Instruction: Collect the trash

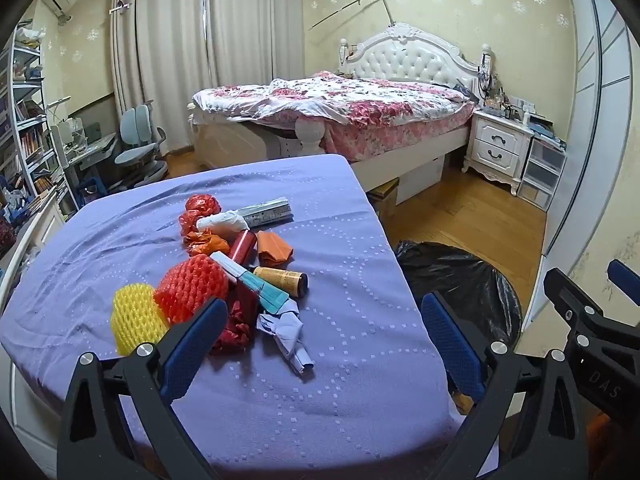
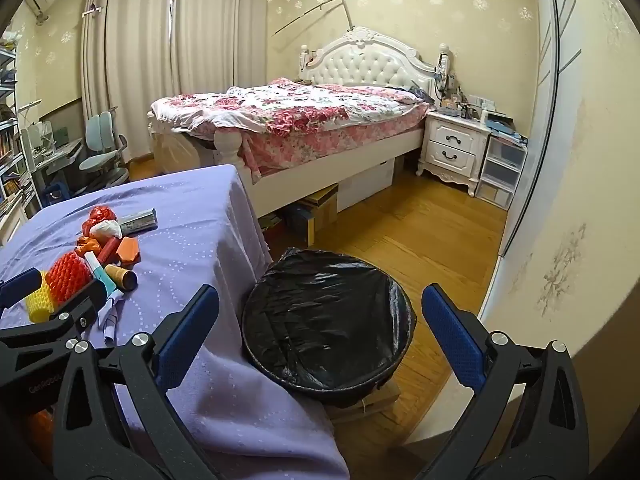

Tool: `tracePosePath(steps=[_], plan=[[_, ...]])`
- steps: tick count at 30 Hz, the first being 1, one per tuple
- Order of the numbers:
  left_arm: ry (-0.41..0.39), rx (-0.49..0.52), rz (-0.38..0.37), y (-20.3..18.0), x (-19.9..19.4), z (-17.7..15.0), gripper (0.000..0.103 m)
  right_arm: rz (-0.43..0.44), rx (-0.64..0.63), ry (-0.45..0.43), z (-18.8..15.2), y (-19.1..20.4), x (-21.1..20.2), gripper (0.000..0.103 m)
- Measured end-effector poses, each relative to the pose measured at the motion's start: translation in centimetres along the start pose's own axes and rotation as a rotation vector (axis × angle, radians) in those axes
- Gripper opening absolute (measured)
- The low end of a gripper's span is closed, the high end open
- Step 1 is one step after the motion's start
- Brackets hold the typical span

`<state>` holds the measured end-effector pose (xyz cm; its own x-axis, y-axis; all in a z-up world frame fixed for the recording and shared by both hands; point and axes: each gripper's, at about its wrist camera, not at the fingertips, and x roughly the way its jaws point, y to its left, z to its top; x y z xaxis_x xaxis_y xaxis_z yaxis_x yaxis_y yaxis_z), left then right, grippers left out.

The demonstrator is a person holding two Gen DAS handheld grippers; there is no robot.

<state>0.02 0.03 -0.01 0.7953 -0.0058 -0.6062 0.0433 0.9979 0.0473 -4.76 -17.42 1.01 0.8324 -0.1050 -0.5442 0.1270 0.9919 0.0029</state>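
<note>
A pile of trash lies on the purple-clothed table (image 1: 340, 240): a yellow foam net (image 1: 136, 316), a red foam net (image 1: 192, 286), a blue face mask (image 1: 256, 284), a brown tube (image 1: 282, 280), crumpled red wrappers (image 1: 202, 206) and a crumpled purple paper (image 1: 286, 332). My left gripper (image 1: 324, 328) is open and empty, just above the table's near edge, short of the pile. A bin with a black liner (image 2: 326, 320) stands on the floor right of the table. My right gripper (image 2: 320, 320) is open and empty above the bin. The pile also shows in the right wrist view (image 2: 96, 256).
A bed with a floral cover (image 1: 340, 108) stands behind the table, with a white nightstand (image 1: 498, 148) to its right. A desk, chair (image 1: 140, 148) and bookshelf are at the left. A wall (image 2: 580, 200) runs close on the right. Wooden floor (image 2: 420, 232) lies between bin and bed.
</note>
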Motion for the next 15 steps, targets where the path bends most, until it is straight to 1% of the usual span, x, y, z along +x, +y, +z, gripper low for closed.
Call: tracePosePath(steps=[8,13,15], plan=[[-0.005,-0.002,0.001,0.03,-0.02,-0.03,0.097,-0.003,-0.002,0.002,-0.11,-0.23,-0.06,0.099],[-0.005,-0.004,0.001,0.76,0.05,0.20,0.097,-0.002,-0.002,0.003,-0.15,-0.26,-0.08,0.099],[-0.006,-0.002,0.001,0.85,-0.47,0.01,0.097,-0.001,0.000,0.003,-0.16,-0.29,-0.07,0.099]])
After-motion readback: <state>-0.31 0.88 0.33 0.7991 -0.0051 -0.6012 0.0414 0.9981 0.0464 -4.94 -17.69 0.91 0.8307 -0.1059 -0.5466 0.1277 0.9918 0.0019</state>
